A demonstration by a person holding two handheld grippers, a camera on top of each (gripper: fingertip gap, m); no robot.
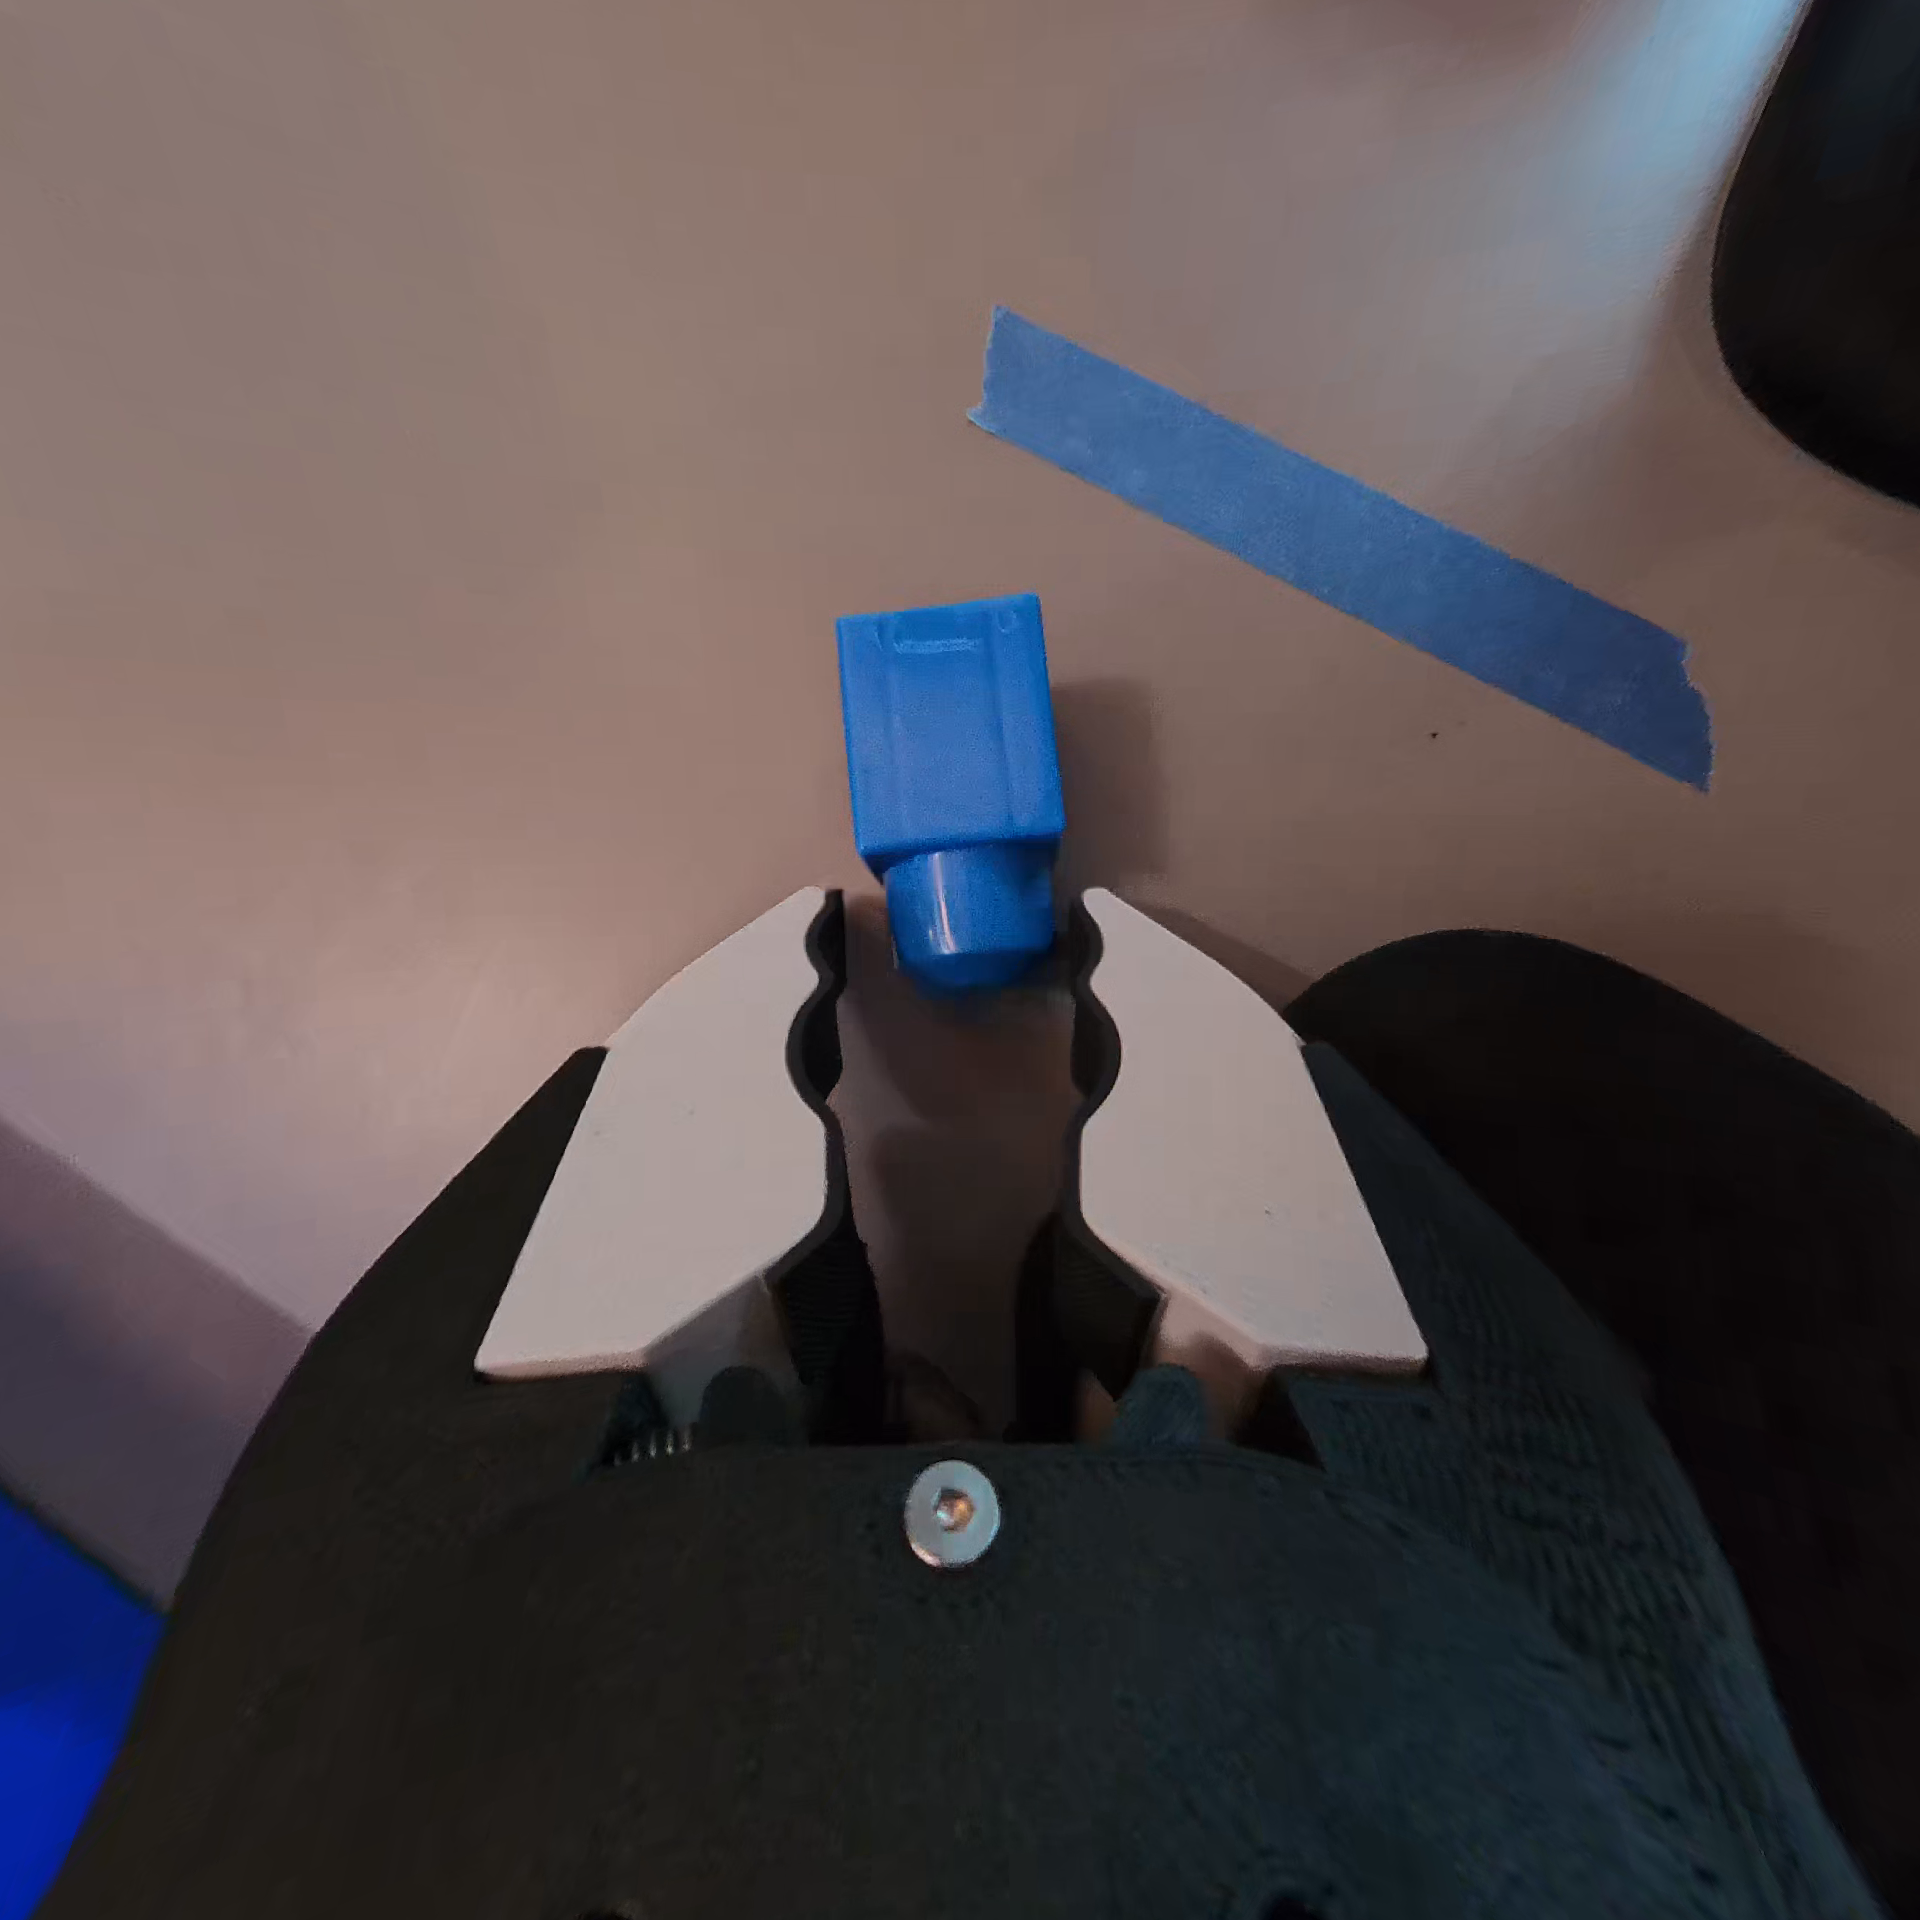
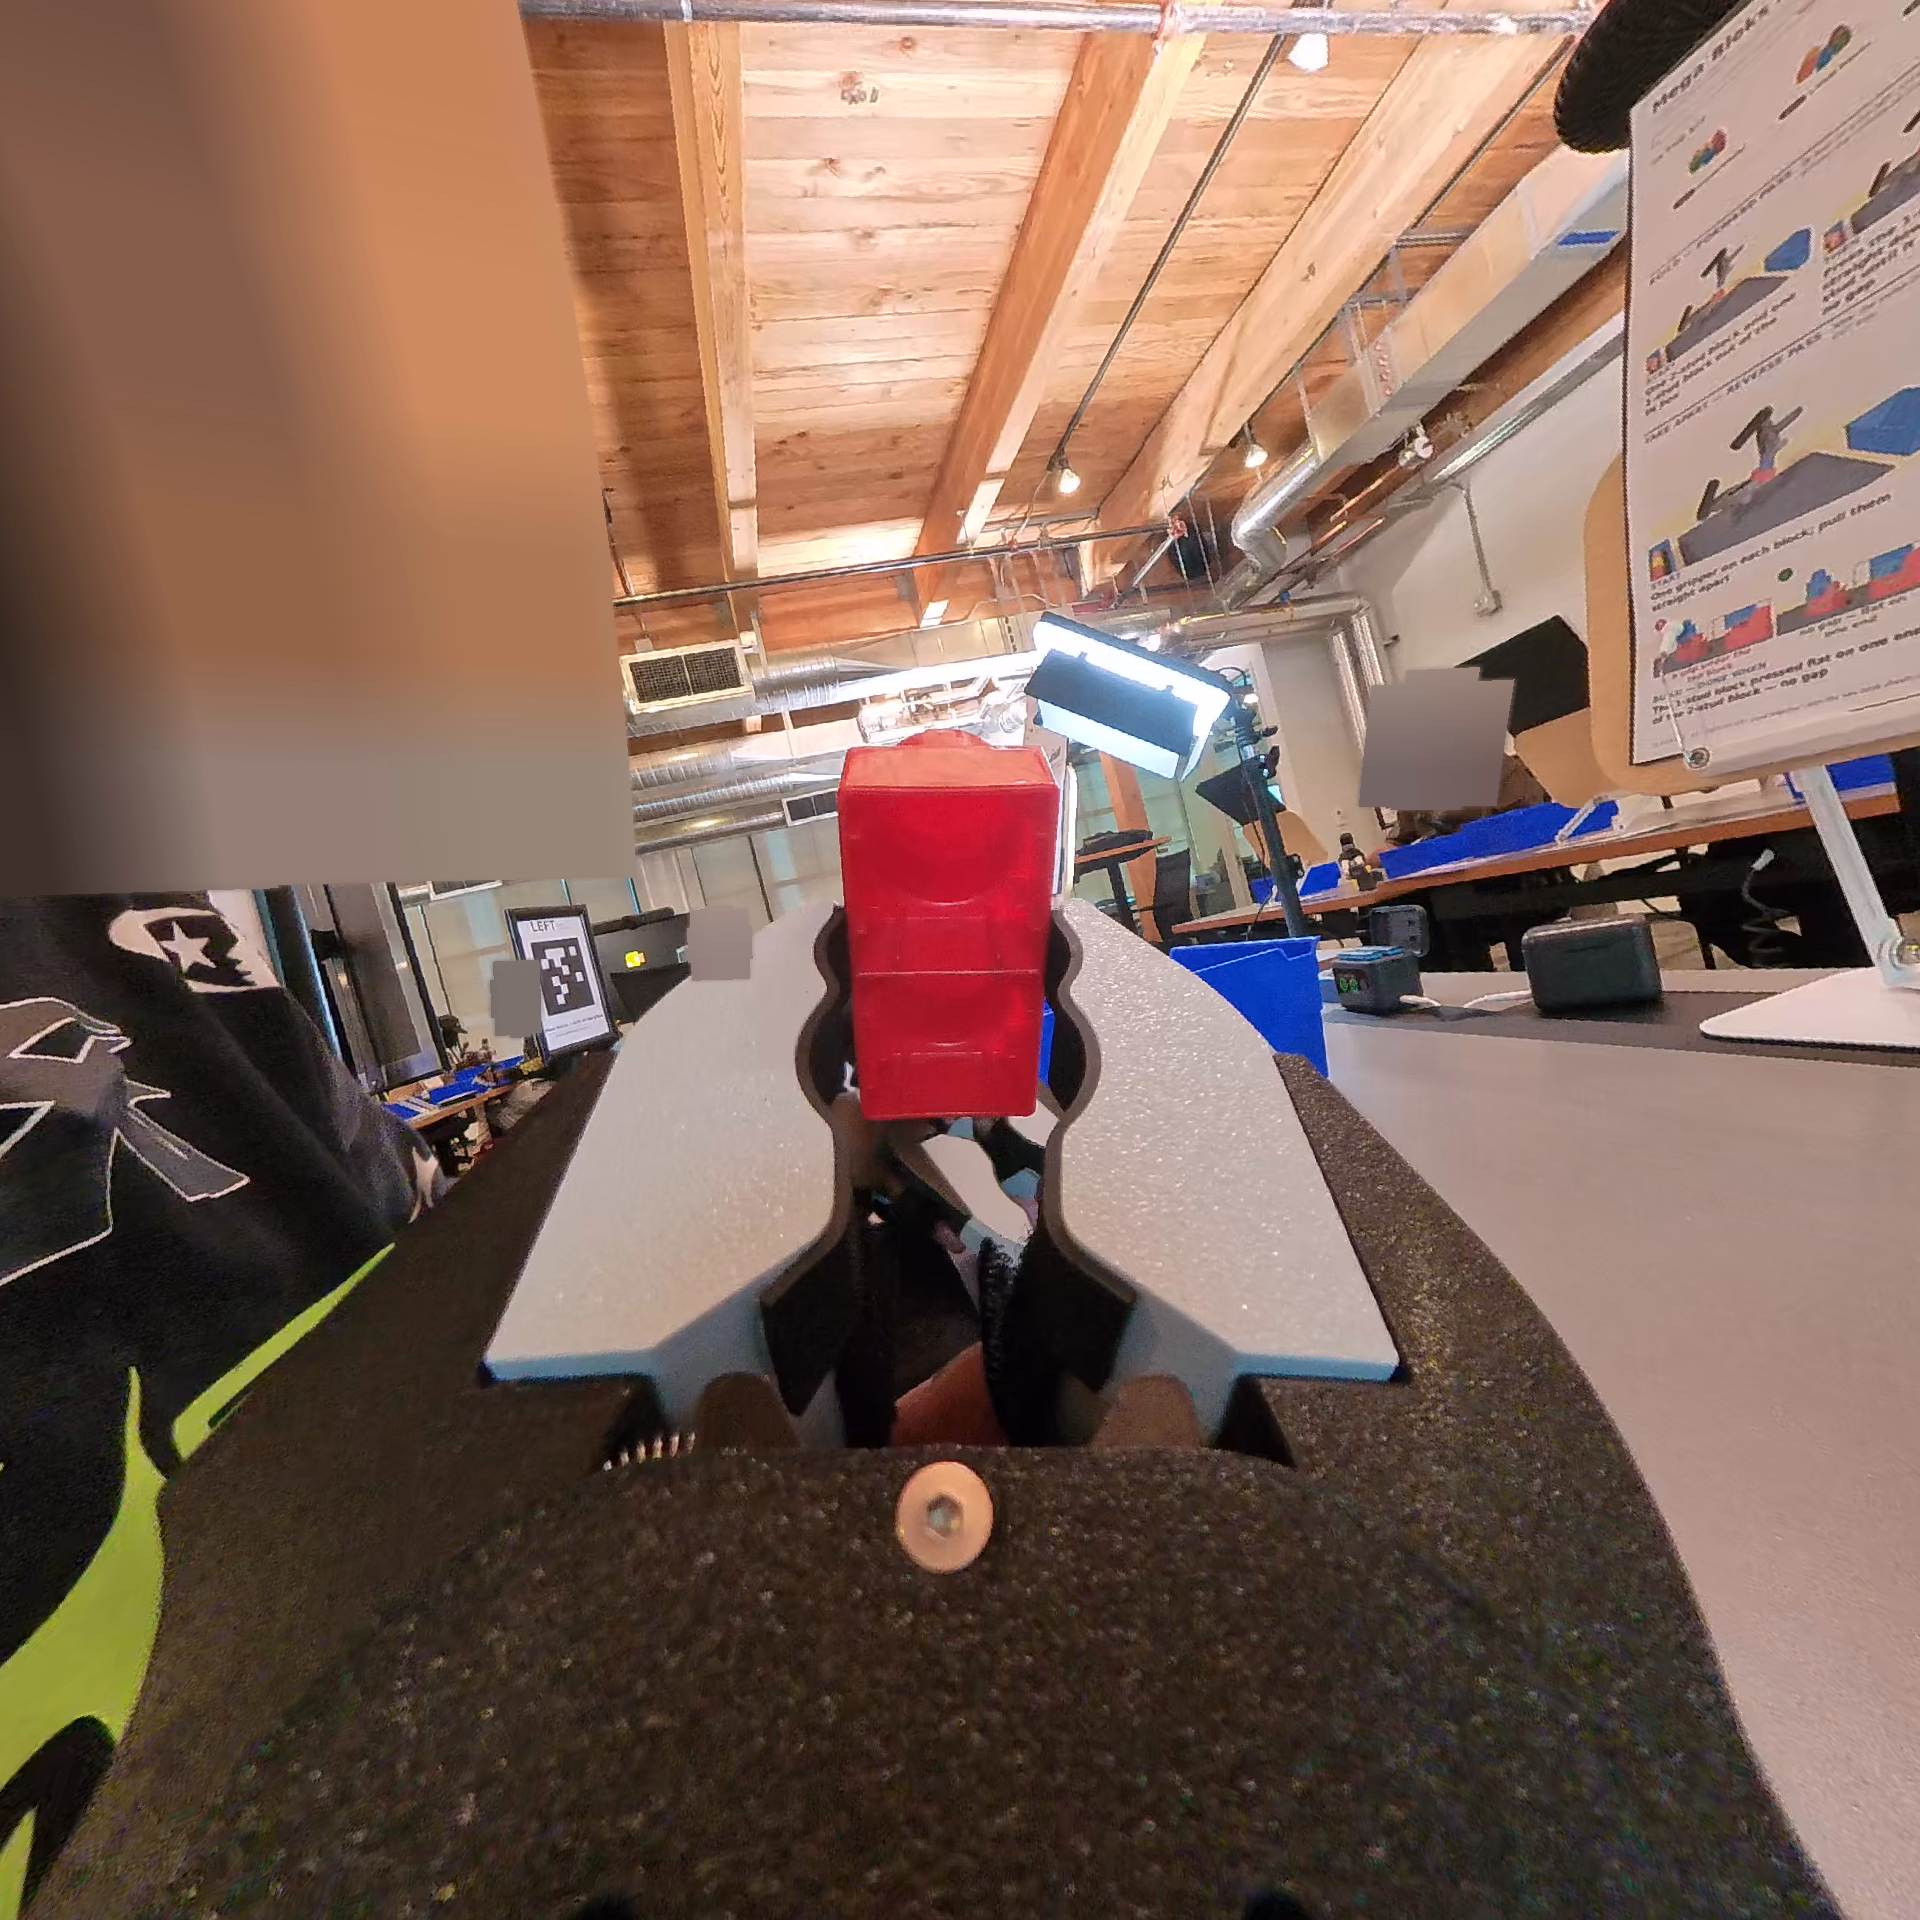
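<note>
In the left wrist view a blue block (image 1: 951, 727) lies on the tan table (image 1: 416, 520), its round stud end pointing back between my fingertips. My left gripper (image 1: 958, 914) is open around that stud end. A gap shows between the left pad (image 1: 821, 966) and the block, and the right pad is close beside it. In the right wrist view my right gripper (image 2: 948, 935) is shut on a translucent red block (image 2: 945, 883). It holds the block up in the air with both pads pressed on its sides, and the upper half sticks out past the fingertips.
A strip of blue tape (image 1: 1340, 540) lies on the table to the right of the blue block. Dark rounded shapes sit at the right edge (image 1: 1829, 312) and lower right (image 1: 1558, 1091). The right wrist view shows a blue bin (image 2: 1262, 987), small black devices (image 2: 1590, 961), a sheet on a stand (image 2: 1766, 416) and a person's dark garment (image 2: 156, 1143).
</note>
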